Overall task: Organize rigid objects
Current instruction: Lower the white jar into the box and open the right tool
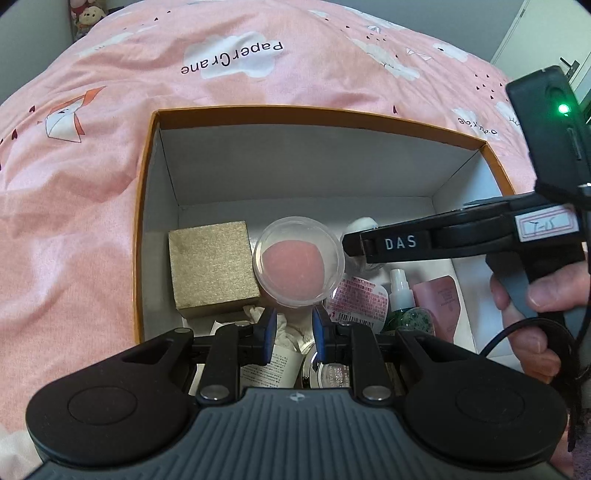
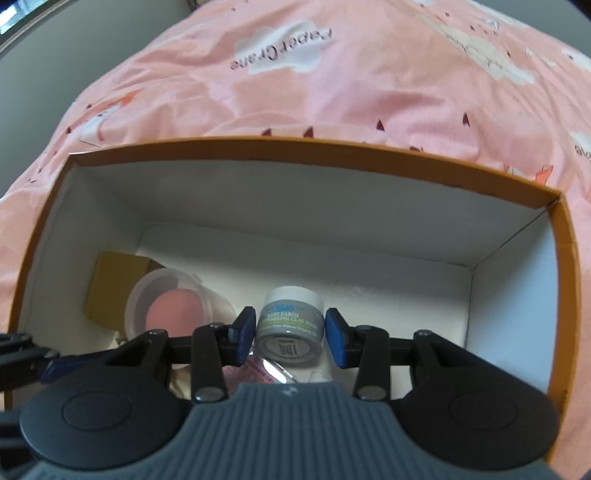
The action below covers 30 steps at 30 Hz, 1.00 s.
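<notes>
right gripper spread around the clay mask jar inside the orange box, clear tub at its 9 o'clock, left gripper spread too, holding nothing

Black hand-held gripper, blue pads, perhaps rubber.

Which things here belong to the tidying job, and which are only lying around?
Job: orange box, grey jar between the open right jaws, gold cube, clear tub, spray bottle, pink packet.

Around: pink blanket, plush toy.
</notes>
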Motion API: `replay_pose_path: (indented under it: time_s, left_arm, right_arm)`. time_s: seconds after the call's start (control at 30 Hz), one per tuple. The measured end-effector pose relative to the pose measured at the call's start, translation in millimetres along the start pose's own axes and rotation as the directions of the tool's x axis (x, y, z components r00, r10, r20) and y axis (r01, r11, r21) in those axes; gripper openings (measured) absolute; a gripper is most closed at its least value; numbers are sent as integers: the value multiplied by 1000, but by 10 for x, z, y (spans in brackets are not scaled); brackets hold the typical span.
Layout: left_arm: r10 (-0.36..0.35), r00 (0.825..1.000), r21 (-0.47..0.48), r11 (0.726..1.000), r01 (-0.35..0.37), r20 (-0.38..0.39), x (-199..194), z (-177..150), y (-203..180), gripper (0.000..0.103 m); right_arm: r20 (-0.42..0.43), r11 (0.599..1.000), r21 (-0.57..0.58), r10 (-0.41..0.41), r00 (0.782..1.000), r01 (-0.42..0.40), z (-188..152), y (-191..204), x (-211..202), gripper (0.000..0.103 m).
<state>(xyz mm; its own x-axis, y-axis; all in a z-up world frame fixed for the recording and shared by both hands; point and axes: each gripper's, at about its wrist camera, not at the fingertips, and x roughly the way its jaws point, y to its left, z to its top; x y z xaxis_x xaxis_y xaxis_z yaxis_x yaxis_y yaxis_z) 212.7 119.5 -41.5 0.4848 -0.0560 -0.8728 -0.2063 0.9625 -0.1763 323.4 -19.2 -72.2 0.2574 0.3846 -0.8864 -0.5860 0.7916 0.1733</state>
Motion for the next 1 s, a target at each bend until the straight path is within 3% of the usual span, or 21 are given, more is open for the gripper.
replay_pose_path:
  time_s: [0.2, 0.4, 0.73, 0.87, 1.0]
  left_arm:
    - [-6, 1000, 4, 1000, 6, -7, 26, -14, -15, 24]
    - [-13, 1000, -6, 1000, 13, -13, 23, -23, -10, 24]
    - [-27, 999, 3, 1000, 27, -18, 34, -22, -50, 24]
    - [-22, 1000, -4, 1000, 22, -15, 51, -21, -35, 24]
    - [-20, 1000, -13, 1000, 20, -14, 56, -27, -28, 24]
  right_arm:
    - [42, 1000, -1, 4, 999, -4, -11, 11, -51, 38]
    - [7, 1000, -18, -18, 1000, 18, -33, 32, -71, 38]
    - [60, 999, -31, -22, 998, 24, 0, 63, -133, 35]
    - [12, 998, -51, -36, 999, 36, -87, 76, -79, 20]
    - [15, 999, -45, -22, 1000, 23, -151, 42, -104, 20]
